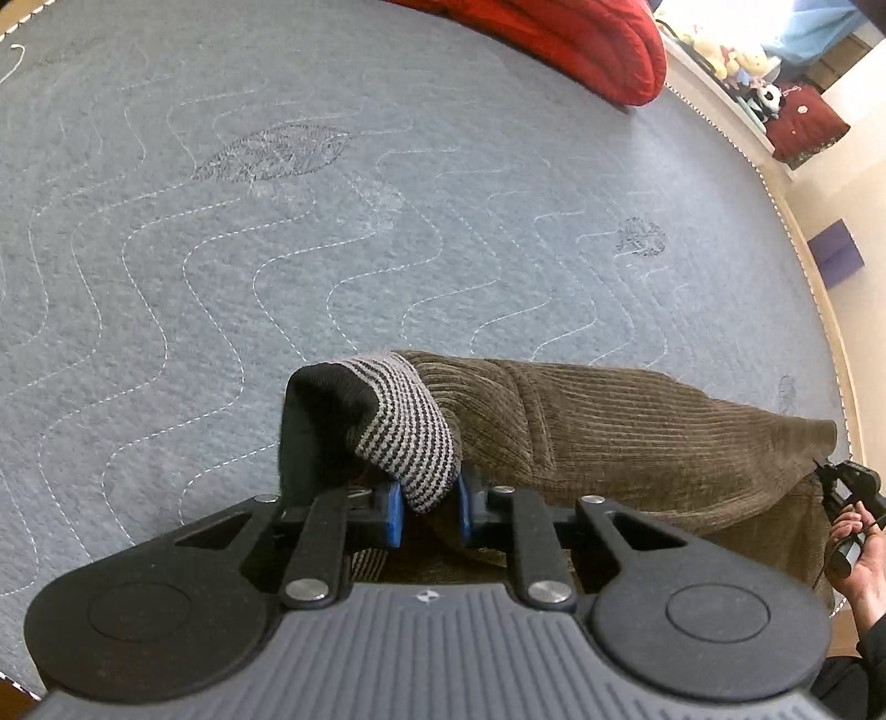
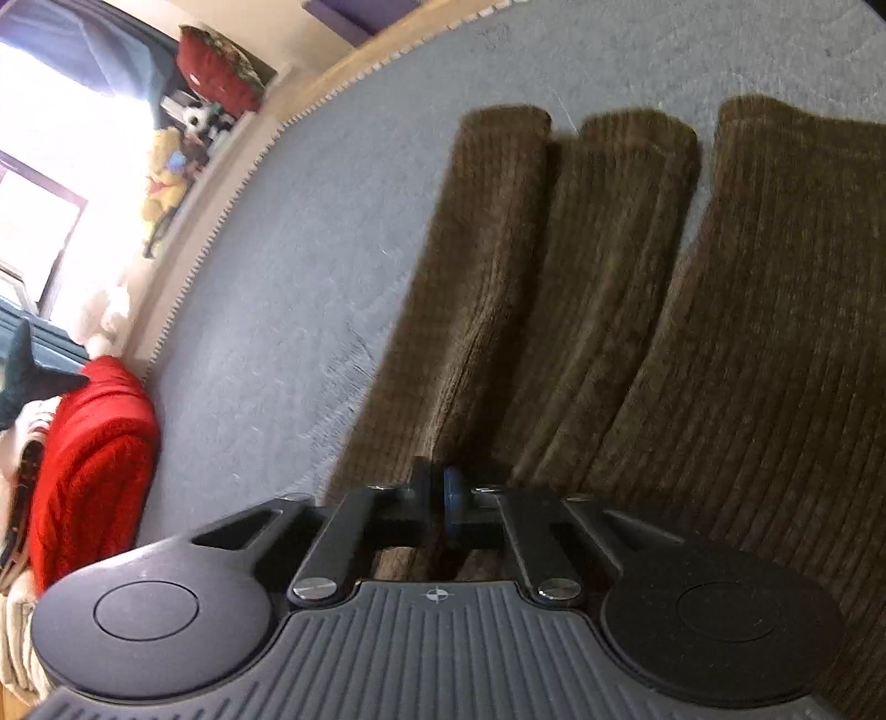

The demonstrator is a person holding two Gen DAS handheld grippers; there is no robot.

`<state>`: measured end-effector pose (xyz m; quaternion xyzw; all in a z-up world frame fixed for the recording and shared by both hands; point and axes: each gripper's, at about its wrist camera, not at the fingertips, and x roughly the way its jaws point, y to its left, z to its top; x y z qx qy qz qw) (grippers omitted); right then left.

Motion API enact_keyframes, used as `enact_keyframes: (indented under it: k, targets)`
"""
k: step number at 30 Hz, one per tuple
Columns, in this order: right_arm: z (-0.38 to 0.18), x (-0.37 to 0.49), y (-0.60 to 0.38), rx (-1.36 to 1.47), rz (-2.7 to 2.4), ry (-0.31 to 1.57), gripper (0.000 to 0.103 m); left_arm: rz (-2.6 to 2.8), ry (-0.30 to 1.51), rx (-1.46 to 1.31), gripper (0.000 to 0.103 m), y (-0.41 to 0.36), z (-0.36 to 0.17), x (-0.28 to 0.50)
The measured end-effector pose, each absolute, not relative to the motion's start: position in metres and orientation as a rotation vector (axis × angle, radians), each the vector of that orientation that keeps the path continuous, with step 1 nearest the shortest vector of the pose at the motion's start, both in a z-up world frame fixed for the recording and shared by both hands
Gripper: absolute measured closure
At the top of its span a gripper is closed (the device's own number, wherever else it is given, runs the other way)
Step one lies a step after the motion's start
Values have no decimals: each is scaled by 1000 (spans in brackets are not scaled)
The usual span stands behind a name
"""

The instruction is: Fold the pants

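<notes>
Two grippers, one pair of brown corduroy pants (image 2: 637,310), spread on a grey quilted bedspread (image 1: 277,249).

Left gripper (image 1: 429,507): blue pads (image 1: 392,512) pinching the striped knit waistband (image 1: 407,437), lifted clear of the bedspread, black lining showing.

Right gripper (image 2: 440,498): pressed together at a corduroy ridge near the pants' edge; whether cloth sits between the pads, cannot tell.

Legs: folded lengthwise into ridges, running away from the right gripper.

Risks, judged: thick waistband slipping from a shallow pinch; right side left behind if no fabric caught, skewing the fold; stacked ridges sliding apart under uneven lift.

Also near the bedspread's far edge: red blanket (image 1: 581,39).
</notes>
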<state>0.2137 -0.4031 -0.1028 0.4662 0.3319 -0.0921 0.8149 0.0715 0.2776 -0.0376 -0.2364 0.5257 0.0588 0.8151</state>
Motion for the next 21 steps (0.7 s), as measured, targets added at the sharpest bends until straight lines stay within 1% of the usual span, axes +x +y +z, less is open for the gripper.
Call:
enact_keyframes:
  k: [3,6,11,13,15,19,21]
  targets:
    - [-79,204,-404,975,-171,636,101,131,1117,-494,83,275,-32,69]
    - [-46,190,-404,919,-151,604,101,137,1104,-469,83,273,-26,64]
    - [2,153,-408,802,-153,675,101,129,1086,-442,84,273,-11,46]
    - [12,130,-411,747,-147,733,101,126,1098,-432,84,274,-9,35]
    - [8,108,-420,730,-153,824,101,108,1130,-398,84,274,-10,24]
    - [-33,73,-443,750,-211,1095,101,46,1264,-303,85,266,-28,7]
    - [-50,61,-450,741,-232,1190,101,16,1335,-237,82,256,-38,4]
